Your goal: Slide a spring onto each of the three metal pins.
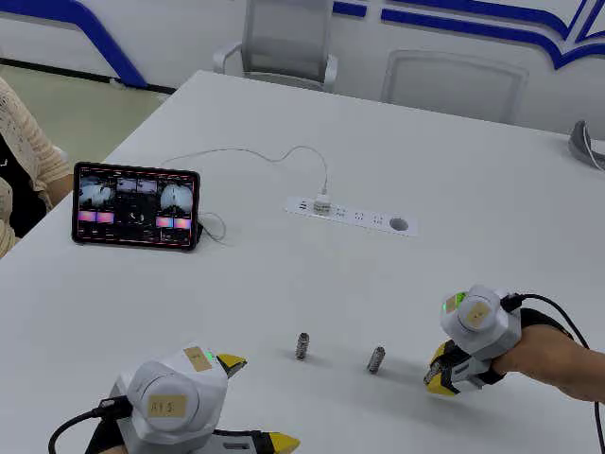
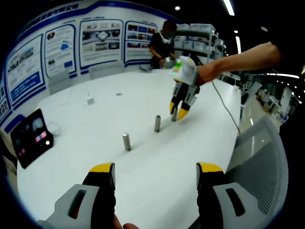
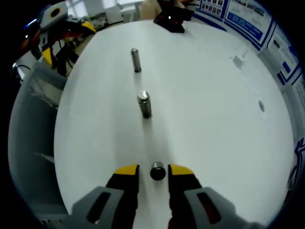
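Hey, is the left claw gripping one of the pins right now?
No, the left claw stands wide open, and the nearest pin sits on the table well ahead of it.

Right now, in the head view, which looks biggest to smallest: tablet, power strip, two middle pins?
1. tablet
2. power strip, as long but thinner
3. left pin and right pin: alike, unranked
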Action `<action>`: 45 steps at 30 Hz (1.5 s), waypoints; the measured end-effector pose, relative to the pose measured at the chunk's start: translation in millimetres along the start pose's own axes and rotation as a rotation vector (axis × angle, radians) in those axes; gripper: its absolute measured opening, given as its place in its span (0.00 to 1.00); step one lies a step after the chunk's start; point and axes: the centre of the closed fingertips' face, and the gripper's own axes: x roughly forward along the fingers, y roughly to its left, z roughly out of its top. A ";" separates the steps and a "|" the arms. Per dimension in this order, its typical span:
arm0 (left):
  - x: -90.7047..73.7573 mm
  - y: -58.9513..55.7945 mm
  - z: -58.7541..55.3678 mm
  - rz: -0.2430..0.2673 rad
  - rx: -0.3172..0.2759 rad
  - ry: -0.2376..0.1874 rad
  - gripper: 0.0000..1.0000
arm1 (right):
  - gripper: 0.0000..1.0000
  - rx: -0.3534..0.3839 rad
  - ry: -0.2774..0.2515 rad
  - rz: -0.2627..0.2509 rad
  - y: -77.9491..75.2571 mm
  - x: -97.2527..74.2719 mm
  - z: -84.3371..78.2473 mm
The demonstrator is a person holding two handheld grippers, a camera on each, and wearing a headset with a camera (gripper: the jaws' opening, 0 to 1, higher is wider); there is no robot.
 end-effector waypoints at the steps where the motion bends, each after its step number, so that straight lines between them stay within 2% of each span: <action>1: 0.3 -0.5 0.0 -0.001 0.001 0.001 0.70 | 0.29 0.008 -0.003 -0.002 0.3 -1.1 -0.4; 4: 1.9 -3.4 -0.3 -0.008 0.003 0.002 0.70 | 0.32 0.030 -0.031 -0.035 -2.6 -7.2 -2.1; 10: 3.7 -7.2 -0.4 -0.019 0.006 0.004 0.71 | 0.42 0.078 -0.075 -0.063 -2.6 -18.9 -7.5; 13: 4.5 -7.6 -0.7 -0.022 0.012 0.007 0.71 | 0.46 0.121 -0.112 -0.088 -4.1 -25.1 -8.1; 16: 4.7 -7.6 0.1 -0.024 0.017 0.009 0.71 | 0.48 0.169 -0.170 -0.104 -3.6 -31.9 -7.0; 19: 5.9 -6.3 1.0 -0.024 0.018 0.009 0.71 | 0.49 0.198 -0.201 -0.141 -5.9 -36.3 -10.1; 24: 8.0 -3.0 4.3 -0.019 0.013 0.003 0.71 | 0.51 0.289 -0.297 -0.148 -0.8 -42.2 -9.4; 28: 10.0 -3.0 6.8 -0.018 0.014 0.002 0.71 | 0.51 0.330 -0.328 -0.169 -0.4 -45.1 -13.6; 36: 15.2 -3.6 11.1 -0.016 0.013 0.000 0.71 | 0.55 0.491 -0.508 -0.188 1.4 -62.0 -3.2; 40: 16.0 -3.6 13.0 -0.014 0.012 -0.003 0.72 | 0.58 0.515 -0.533 -0.198 1.7 -65.1 -7.0; 45: 16.0 0.8 15.9 -0.002 0.005 -0.005 0.71 | 0.61 0.545 -0.588 -0.209 8.1 -72.7 -4.1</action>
